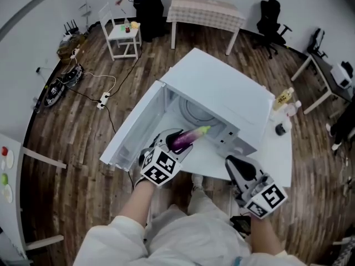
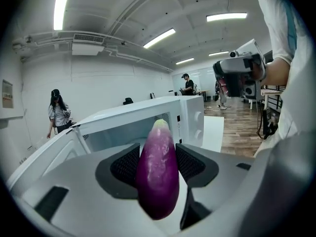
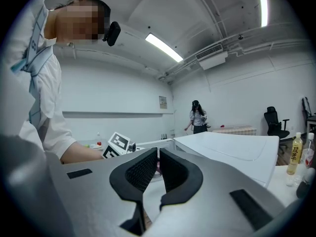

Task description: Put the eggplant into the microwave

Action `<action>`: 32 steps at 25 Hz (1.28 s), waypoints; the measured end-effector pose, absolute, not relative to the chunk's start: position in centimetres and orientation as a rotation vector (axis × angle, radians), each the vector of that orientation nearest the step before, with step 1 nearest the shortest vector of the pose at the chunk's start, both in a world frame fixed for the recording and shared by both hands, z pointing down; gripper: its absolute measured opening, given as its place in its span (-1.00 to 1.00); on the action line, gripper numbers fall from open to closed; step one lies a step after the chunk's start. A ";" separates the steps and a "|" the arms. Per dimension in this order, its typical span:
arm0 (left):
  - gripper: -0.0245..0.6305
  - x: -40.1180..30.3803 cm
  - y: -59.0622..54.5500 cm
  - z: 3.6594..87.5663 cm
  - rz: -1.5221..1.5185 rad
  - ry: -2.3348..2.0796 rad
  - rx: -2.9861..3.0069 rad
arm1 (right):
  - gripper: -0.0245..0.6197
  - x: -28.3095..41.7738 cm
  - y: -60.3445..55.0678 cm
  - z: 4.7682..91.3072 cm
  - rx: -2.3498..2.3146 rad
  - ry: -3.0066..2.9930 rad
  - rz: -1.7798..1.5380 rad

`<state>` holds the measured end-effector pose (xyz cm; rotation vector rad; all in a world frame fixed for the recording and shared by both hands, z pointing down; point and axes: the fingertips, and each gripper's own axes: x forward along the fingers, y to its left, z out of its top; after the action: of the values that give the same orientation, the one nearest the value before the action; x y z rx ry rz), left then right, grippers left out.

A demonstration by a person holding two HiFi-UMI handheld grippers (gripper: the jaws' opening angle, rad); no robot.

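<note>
Door (image 1: 131, 131): swung fully open to the left of the microwave (image 1: 222, 87). The cavity mouth is unobstructed, and the glass turntable (image 1: 194, 111) shows inside.

Left gripper (image 1: 176, 139): at the microwave's mouth, just in front of the opening, pitched slightly downward. Its jaws are clamped on the eggplant (image 1: 190, 136), one pad on each flank of the purple body at about mid-length. The eggplant sticks out lengthwise beyond the jaws, with its pale green end leading toward the cavity. Held this way, the fruit should go in before the gripper does, and little of the tool would need to pass the frame. The eggplant looks to be at the threshold, not yet on the turntable. From the left gripper view I cannot tell how much clearance there is under it.

Task state, my reading: the carry is nearly done. Reaching in and letting go are left.

Right gripper (image 1: 235, 165): in front of the microwave's right half, over the white table (image 1: 284, 160), and apart from the casing. Jaws drawn together, nothing between them. It looks parked out of the loading path, perhaps waiting to deal with the door.

Right of the microwave: a yellow-labelled bottle (image 1: 283, 98) and other small containers on the table. They are well clear of the opening and no risk to the insertion.
</note>
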<state>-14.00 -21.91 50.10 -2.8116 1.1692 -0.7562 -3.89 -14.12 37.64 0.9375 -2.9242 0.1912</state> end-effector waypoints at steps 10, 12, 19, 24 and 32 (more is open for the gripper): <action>-0.23 -12.3 -27.4 54.3 -0.795 1.071 -2.842 | -0.81 -4.1 -17.9 39.1 0.898 -2.920 0.201; -0.23 -11.9 -28.3 54.9 -0.789 1.058 -2.855 | -0.81 -4.1 -18.6 39.4 0.902 -2.917 0.204; -0.23 -12.0 -32.3 56.9 -0.801 1.064 -2.861 | -0.81 -5.0 -19.6 41.0 0.904 -2.897 0.219; -0.23 -11.7 -35.2 57.8 -0.839 1.036 -2.857 | -0.81 -5.1 -19.9 42.0 0.920 -2.887 0.248; -0.23 -10.2 -38.2 60.3 -0.924 0.988 -2.886 | -0.81 -5.4 -20.0 43.1 0.910 -2.871 0.289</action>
<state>-10.22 -38.19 60.28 -2.8857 0.9882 -0.9241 -5.40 -19.99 43.08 0.9100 -2.8707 0.2886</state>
